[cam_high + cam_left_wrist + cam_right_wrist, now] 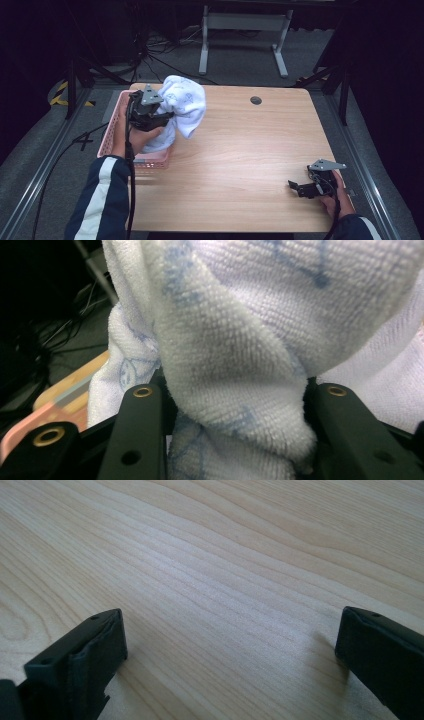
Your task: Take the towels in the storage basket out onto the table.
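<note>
A white towel [184, 102] with a faint blue pattern hangs bunched above the pink basket [114, 120] at the table's left. My left gripper [167, 117] is shut on a thick fold of it. In the left gripper view the towel [240, 365] bulges out between the two black jaws, which press on it from both sides. Part of the towel still trails down into the basket. My right gripper [296, 187] rests low at the table's front right, open. In the right gripper view its jaws stand wide apart over bare wood [220, 580] with nothing between them.
The wooden table [240, 150] has a round cable hole [256, 100] near its far edge. A white desk frame [245, 35] stands on the floor behind the table. Cables lie on the floor at the far left.
</note>
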Demonstrator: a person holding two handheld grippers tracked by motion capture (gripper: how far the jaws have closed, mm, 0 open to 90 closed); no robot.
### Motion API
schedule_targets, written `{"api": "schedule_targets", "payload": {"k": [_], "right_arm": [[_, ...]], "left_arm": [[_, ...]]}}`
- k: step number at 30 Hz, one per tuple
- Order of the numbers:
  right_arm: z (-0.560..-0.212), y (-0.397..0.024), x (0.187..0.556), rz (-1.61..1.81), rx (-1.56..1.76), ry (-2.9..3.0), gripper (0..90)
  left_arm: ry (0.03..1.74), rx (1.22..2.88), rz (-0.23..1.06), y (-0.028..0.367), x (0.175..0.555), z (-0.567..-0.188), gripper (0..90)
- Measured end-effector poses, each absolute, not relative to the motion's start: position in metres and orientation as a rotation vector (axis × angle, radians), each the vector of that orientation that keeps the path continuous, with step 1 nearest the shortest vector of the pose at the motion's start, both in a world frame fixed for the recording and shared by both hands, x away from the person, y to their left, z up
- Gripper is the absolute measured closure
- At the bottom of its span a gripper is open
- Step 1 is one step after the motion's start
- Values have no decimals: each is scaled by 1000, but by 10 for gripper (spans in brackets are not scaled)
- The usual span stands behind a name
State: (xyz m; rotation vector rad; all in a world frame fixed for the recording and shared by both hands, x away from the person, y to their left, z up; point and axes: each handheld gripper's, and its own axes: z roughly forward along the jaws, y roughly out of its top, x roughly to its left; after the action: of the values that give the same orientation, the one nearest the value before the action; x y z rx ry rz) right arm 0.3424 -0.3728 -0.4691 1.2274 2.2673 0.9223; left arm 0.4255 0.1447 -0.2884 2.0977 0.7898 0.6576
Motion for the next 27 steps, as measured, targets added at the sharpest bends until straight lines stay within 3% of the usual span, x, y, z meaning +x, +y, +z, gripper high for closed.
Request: {"api": "schedule_targets", "payload": {"k": [15,27], "right_arm": [[-469,-372,342,926,1235,2264,5],[-469,-372,342,926,1235,2264,5]], "left_arm": [[527,2190,529,50,408,-301,576],[515,2272,346,4,411,-375,522]]}}
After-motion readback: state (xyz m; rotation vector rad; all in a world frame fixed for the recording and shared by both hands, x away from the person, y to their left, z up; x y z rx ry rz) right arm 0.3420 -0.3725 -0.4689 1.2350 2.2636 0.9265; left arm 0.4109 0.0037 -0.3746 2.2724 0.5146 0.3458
